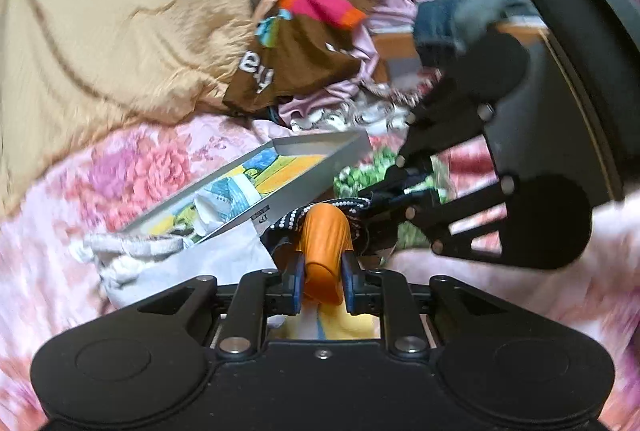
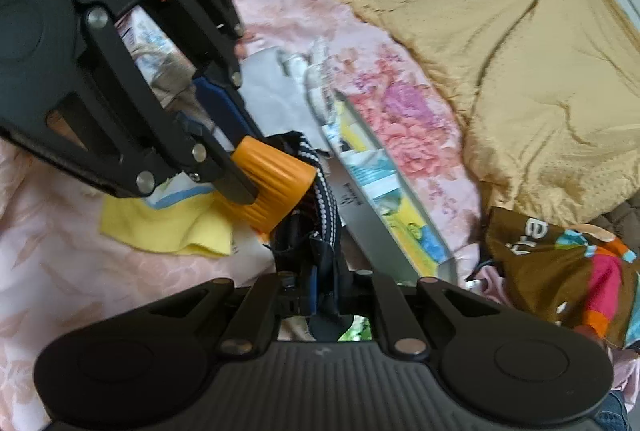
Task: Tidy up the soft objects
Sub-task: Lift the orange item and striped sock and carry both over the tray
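Note:
A dark navy garment (image 2: 308, 247) with a white-dotted band (image 1: 352, 206) and an orange ribbed cuff (image 1: 326, 235) stretches between both grippers above a pink floral bedspread (image 1: 132, 167). My left gripper (image 1: 324, 281) is shut on the orange cuff (image 2: 280, 183), its blue pads pressing both sides. In the right wrist view the left gripper (image 2: 248, 159) comes in from the upper left. My right gripper (image 2: 326, 293) is shut on the navy fabric's other end. The left wrist view shows the right gripper (image 1: 384, 193) reaching in from the right.
A yellow cloth (image 2: 168, 227) lies under the left gripper. A grey flat box (image 1: 304, 151) with colourful printed contents sits just behind the garment. A tan quilt (image 1: 100, 31), a brown printed bag (image 1: 304, 51) and a heap of clothes (image 1: 360, 99) lie farther back.

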The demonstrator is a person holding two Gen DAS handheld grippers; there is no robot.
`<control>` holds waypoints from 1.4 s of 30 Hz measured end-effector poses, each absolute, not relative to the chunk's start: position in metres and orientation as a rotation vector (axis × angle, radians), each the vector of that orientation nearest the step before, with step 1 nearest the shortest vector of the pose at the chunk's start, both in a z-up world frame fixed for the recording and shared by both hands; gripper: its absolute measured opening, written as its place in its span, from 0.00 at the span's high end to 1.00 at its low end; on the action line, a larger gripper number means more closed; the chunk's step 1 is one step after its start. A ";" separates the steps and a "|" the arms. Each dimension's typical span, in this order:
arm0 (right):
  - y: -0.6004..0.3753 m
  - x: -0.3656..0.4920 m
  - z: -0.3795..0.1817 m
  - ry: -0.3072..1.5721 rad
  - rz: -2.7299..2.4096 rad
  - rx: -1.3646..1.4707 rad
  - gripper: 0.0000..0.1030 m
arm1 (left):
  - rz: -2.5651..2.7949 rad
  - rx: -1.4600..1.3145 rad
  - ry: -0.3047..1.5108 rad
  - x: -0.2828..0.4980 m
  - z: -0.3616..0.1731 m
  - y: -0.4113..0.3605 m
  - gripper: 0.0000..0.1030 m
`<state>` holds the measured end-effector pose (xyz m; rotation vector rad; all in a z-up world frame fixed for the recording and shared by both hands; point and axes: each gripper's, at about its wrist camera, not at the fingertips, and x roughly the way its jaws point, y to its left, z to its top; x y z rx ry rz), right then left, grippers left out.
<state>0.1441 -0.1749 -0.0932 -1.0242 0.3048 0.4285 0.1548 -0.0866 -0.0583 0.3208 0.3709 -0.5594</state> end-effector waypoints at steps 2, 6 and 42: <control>-0.175 0.144 -0.089 0.279 0.411 -1.018 0.93 | -0.559 0.262 0.379 0.157 -0.054 -0.082 0.81; -0.177 0.146 -0.083 0.235 0.360 -1.005 0.94 | -0.564 0.157 0.393 0.162 -0.047 -0.074 0.81; -0.179 0.181 -0.028 0.071 0.047 -0.755 0.94 | -0.484 -0.080 0.245 0.219 0.011 -0.041 0.81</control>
